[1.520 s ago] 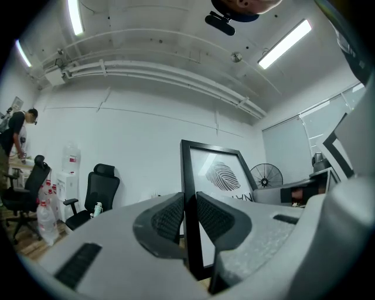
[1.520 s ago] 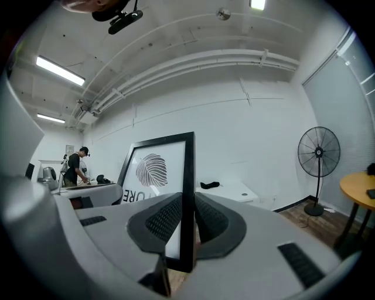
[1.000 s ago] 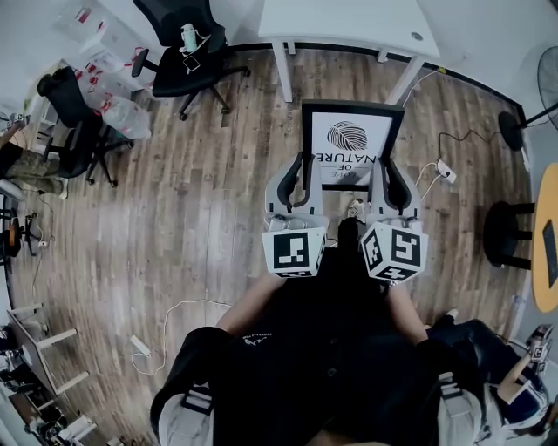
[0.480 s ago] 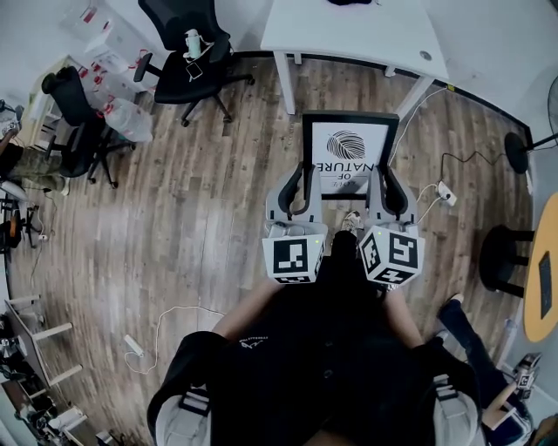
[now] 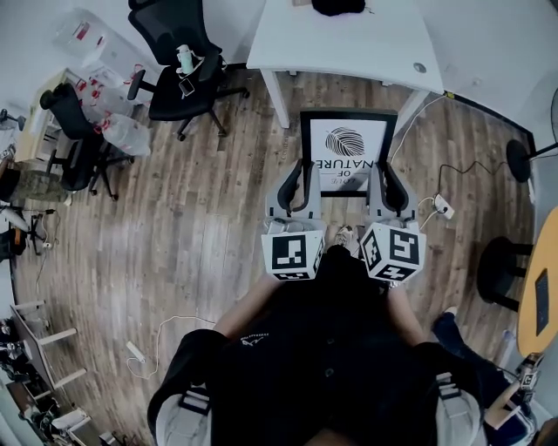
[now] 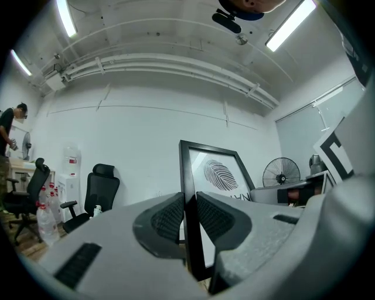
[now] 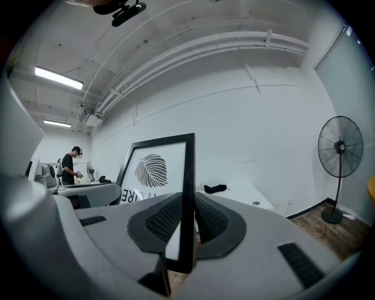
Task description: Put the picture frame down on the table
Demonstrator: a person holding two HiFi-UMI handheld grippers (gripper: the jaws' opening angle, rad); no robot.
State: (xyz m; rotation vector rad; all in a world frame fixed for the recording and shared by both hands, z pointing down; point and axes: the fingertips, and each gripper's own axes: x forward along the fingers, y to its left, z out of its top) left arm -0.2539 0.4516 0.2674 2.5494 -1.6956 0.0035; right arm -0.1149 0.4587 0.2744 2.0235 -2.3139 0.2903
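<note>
- The fingers [image 6: 161, 220] of the left gripper [image 6: 188, 218] were squeezed shut on the left side bar of the picture frame [image 6: 214, 176]. The thin black bar sat right between their ribbed insides.
- The fingers [image 7: 164, 220] of the right gripper [image 7: 187, 221] were squeezed the same way on the right side bar. So I had one hold on each side, near the end closest to me.
- The frame hung in the air in front of me, over the wood floor [image 5: 200, 218], with the leaf print facing me.
- Its far edge was near the white worktop [image 5: 349, 48], but the frame was not on it yet.
- I think the frame was stiff and would not bend, so two holds could steer it well.
- I think it was not very heavy. But it was wide and flat, so it could tip if one side came loose.
- The bars looked smooth and thin, so they could slip. The ribbed fingers should help.
- The front may have been glass; I could not tell. I would set it down softly, as something easy to break.
- The side bars were the best place to hold, not the print in the middle.
- A small dark thing [image 5: 338, 7] lay at the far end of the worktop, well apart from the near edge.
</note>
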